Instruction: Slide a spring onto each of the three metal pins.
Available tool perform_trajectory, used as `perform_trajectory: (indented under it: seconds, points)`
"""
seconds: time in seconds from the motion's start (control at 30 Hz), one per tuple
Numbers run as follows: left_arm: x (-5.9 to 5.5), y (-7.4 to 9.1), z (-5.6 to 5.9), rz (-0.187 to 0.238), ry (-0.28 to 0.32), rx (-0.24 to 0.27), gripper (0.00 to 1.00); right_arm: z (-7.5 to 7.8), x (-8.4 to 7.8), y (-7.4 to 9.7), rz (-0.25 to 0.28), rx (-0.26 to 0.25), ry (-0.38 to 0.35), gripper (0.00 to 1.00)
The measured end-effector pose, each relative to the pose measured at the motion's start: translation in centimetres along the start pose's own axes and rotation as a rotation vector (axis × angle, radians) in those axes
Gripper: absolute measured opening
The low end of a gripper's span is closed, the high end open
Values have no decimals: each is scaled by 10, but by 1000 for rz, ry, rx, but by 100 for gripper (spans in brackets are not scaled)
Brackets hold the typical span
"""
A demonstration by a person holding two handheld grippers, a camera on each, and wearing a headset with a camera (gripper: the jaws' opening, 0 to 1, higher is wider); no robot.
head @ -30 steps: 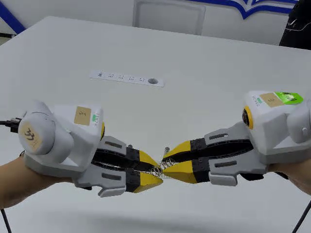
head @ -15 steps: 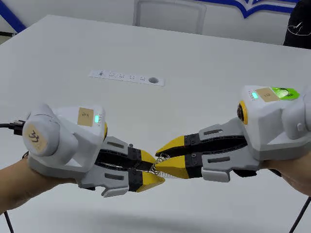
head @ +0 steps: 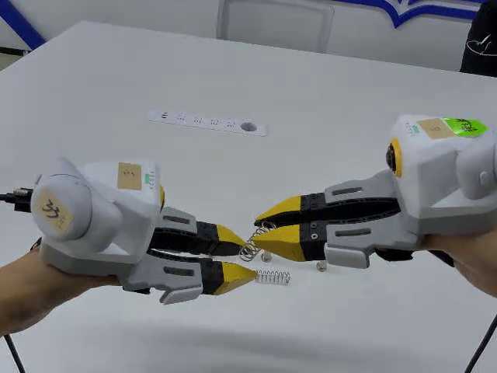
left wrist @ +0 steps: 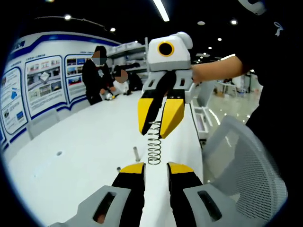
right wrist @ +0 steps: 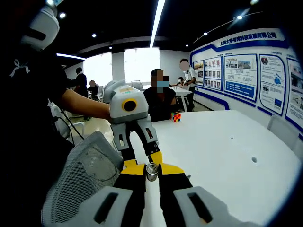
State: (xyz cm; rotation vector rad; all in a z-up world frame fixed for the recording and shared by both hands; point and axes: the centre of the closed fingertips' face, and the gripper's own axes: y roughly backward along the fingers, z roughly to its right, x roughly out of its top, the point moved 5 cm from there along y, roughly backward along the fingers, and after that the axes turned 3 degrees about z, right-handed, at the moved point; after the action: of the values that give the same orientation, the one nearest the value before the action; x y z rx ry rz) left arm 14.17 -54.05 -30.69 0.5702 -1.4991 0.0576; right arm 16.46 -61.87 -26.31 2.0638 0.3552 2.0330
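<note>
Over the desk (head: 326, 132), right gripper (head: 261, 231) fingers clamp a spring (head: 250, 246) by one end; left gripper (head: 247, 261) fingers gape, empty. Spring hangs near a pin (head: 266, 256). Risk: free end sways, misses pin.

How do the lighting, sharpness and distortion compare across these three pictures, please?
Head view: even, soft light, faint shadows on the table, everything sharp, lines straight. Left gripper view: strong fisheye bending, the strip light blown out, the spring crisp. Right gripper view: the same bending, the windows blown out against a dim ceiling, the spring end-on and still legible.
</note>
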Motion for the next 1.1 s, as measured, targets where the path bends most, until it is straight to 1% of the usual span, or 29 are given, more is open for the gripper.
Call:
perform_trajectory:
  seconds: [0.1, 0.13, 0.17, 0.23, 0.33, 0.43, 0.5, 0.53, 0.6, 0.67, 0.7, 0.73, 0.77, 0.8, 0.87, 0.93, 0.97, 1.03, 1.1]
  points:
    - [-3, 4, -7, -16, 1, 35, 24, 7, -2, 7, 3, -28, -8, 11]
    - [-5, 6, -11, -23, -8, 62, 27, 11, -3, 10, -1, -46, -8, 11]
    - [-6, 8, -13, -28, -17, 77, 31, 14, -4, 12, -5, -59, -7, 11]
    - [-8, 11, -16, -37, -31, 90, 39, 21, -8, 18, -17, -90, -11, 11]
    - [-10, 15, -21, -42, -27, 110, 42, 35, -9, 27, -18, -165, -35, 11]
    - [-14, 20, -29, -49, -17, 150, 46, 47, -8, 37, -4, -209, -55, 11]
    - [-17, 24, -35, -60, -6, 176, 50, 58, -11, 45, -33, -254, -47, 11]
    - [-18, 26, -38, -65, -1, 194, 52, 65, -15, 50, -60, -287, -43, 11]
    - [-19, 30, -42, -62, 9, 213, 55, 75, -23, 56, -81, -325, -68, 11]
    - [-20, 33, -45, -62, 20, 225, 58, 81, -30, 61, -90, -344, -87, 11]
    - [-21, 36, -47, -62, 22, 229, 58, 86, -36, 64, -99, -363, -102, 11]
    - [-21, 37, -48, -61, 23, 231, 57, 88, -40, 66, -113, -372, -105, 11]
    - [-22, 39, -50, -63, 27, 236, 57, 92, -47, 69, -129, -394, -123, 11]
    - [-22, 40, -50, -67, 34, 239, 58, 94, -50, 71, -138, -404, -124, 11]
    - [-25, 43, -53, -75, 50, 248, 63, 96, -60, 74, -161, -419, -137, 11]
    - [-31, 45, -57, -94, 59, 272, 70, 98, -70, 76, -197, -433, -134, 11]
    - [-33, 46, -58, -101, 64, 274, 72, 98, -73, 76, -208, -436, -134, 11]
    - [-38, 48, -59, -113, 84, 277, 75, 100, -80, 78, -211, -451, -158, 11]
    - [-41, 50, -61, -116, 86, 287, 77, 101, -85, 78, -212, -457, -159, 11]
